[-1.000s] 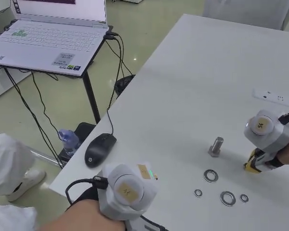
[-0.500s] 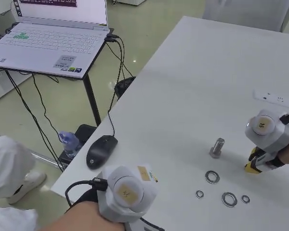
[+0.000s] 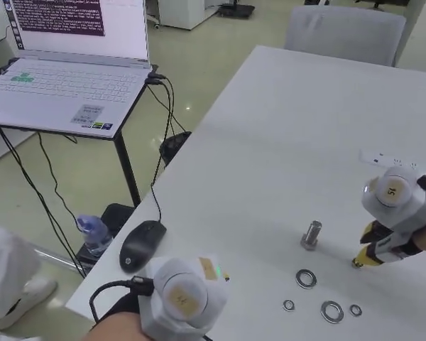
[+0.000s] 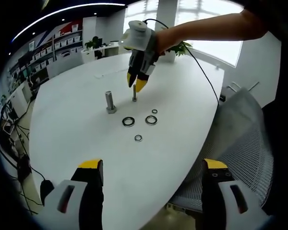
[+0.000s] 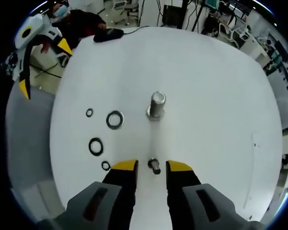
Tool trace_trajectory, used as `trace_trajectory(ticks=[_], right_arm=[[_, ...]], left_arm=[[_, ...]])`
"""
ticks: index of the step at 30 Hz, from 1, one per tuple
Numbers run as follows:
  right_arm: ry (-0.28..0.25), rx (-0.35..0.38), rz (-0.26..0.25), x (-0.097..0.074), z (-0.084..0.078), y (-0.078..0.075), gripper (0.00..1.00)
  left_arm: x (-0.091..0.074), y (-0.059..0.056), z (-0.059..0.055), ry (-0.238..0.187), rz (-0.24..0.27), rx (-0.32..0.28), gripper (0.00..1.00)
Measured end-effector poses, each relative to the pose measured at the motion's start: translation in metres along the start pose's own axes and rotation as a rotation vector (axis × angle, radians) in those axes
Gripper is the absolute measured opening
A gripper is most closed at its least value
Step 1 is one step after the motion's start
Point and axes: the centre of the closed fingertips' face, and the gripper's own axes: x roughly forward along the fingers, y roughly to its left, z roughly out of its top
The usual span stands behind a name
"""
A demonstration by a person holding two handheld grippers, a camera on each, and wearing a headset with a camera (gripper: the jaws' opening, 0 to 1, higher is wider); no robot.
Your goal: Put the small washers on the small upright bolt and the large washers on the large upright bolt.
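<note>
Currently small bolt upright between parted right tongs tips

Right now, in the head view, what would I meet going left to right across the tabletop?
mouse → leftmost small washer → large upright bolt → lower large washer → right hand-held gripper

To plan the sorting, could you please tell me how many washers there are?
4, all flat on the table: one large washer nearest the large bolt, one small washer left of it, another large washer nearer the edge, another small washer to its right. None looks hidden.
</note>
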Motion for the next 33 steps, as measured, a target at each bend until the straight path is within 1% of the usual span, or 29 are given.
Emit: trace_trajectory(ticks=[4, 8, 9, 11, 14, 16, 19, 22, 26, 28, 33], right_arm=[[-0.008, -0.012, 0.001, -0.008, 0.002, 0.01, 0.25], [-0.017, -0.03, 0.003, -0.012, 0.004, 0.021, 0.26], [-0.017, -0.032, 0.005, -0.009, 0.003, 0.019, 0.26], [-0.02, -0.035, 0.011, -0.007, 0.002, 0.023, 0.26], [-0.023, -0.032, 0.021, -0.005, 0.0, 0.03, 0.26], [-0.025, -0.029, 0.025, -0.003, -0.002, 0.035, 0.26], [-0.023, -0.031, 0.036, -0.001, -0.006, 0.044, 0.27], [-0.029, -0.028, 0.054, 0.001, -0.008, 0.054, 0.27], [-0.032, -0.048, 0.061, 0.002, -0.012, 0.064, 0.27], [-0.031, -0.05, 0.066, 0.004, -0.015, 0.067, 0.28], [-0.022, -0.055, 0.062, 0.011, -0.022, 0.07, 0.27]], left_arm=[[0.001, 0.0, 0.005, -0.01, -0.003, 0.013, 0.84], [0.0, 0.0, 0.008, -0.013, -0.002, 0.016, 0.85], [0.0, 0.001, 0.009, -0.015, -0.001, 0.015, 0.86], [0.0, 0.002, 0.009, -0.014, 0.002, 0.017, 0.86], [0.0, 0.003, 0.008, -0.01, 0.002, 0.021, 0.87], [-0.002, 0.004, 0.011, -0.026, 0.008, 0.022, 0.89], [-0.003, 0.005, 0.01, -0.019, 0.013, 0.018, 0.89], [-0.004, 0.003, 0.01, -0.02, 0.014, 0.017, 0.89], [-0.004, 0.001, 0.009, -0.017, 0.016, 0.019, 0.89], [-0.004, 0.001, 0.009, -0.016, 0.024, 0.016, 0.91], [-0.005, 0.001, 0.01, -0.022, 0.03, 0.03, 0.9]])
